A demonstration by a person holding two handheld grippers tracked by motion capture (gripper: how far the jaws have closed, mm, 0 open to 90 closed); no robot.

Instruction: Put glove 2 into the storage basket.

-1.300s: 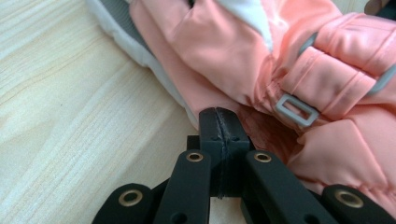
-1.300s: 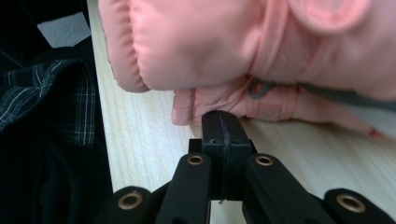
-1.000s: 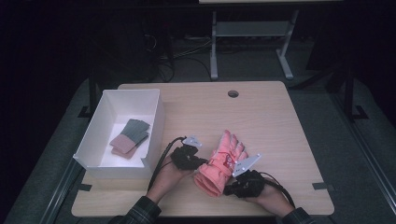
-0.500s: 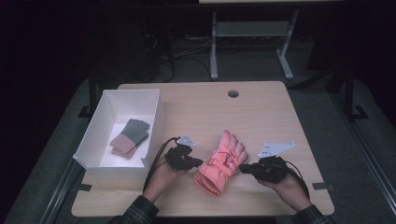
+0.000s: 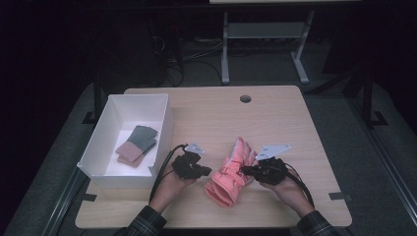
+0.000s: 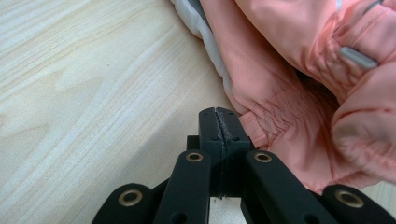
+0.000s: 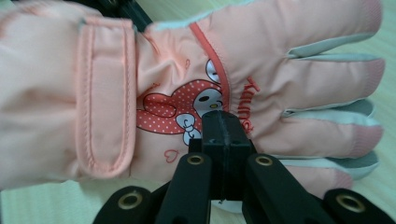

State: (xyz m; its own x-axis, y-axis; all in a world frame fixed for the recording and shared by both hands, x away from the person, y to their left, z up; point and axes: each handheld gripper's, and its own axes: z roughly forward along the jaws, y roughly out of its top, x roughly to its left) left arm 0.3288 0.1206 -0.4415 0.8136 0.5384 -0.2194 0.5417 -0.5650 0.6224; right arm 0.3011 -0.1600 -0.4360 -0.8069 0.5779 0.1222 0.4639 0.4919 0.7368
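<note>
A pink padded glove [image 5: 228, 174] with a cartoon rabbit print lies on the wooden table [image 5: 280, 123], fingers pointing away from me. My left gripper [image 5: 207, 171] is shut at the glove's left side, near the cuff. In the left gripper view, its jaws [image 6: 219, 113] are pressed together against the table beside the gathered wrist fabric of the glove [image 6: 289, 60], with nothing between them. My right gripper [image 5: 244, 170] is shut at the glove's right edge. In the right gripper view, its closed tips [image 7: 219, 114] sit over the printed back of the glove [image 7: 187, 74].
A white open box [image 5: 164, 123] stands at the left of the table and holds a folded grey-green and pink item [image 5: 137, 143]. A round cable hole [image 5: 245, 98] sits near the far edge. A metal stand [image 5: 265, 34] is on the dark floor beyond.
My right hand has left the glove's near edge, swung out to the right and a little up, and now points at the glove's right side. The left hand and the glove have barely shifted.
</note>
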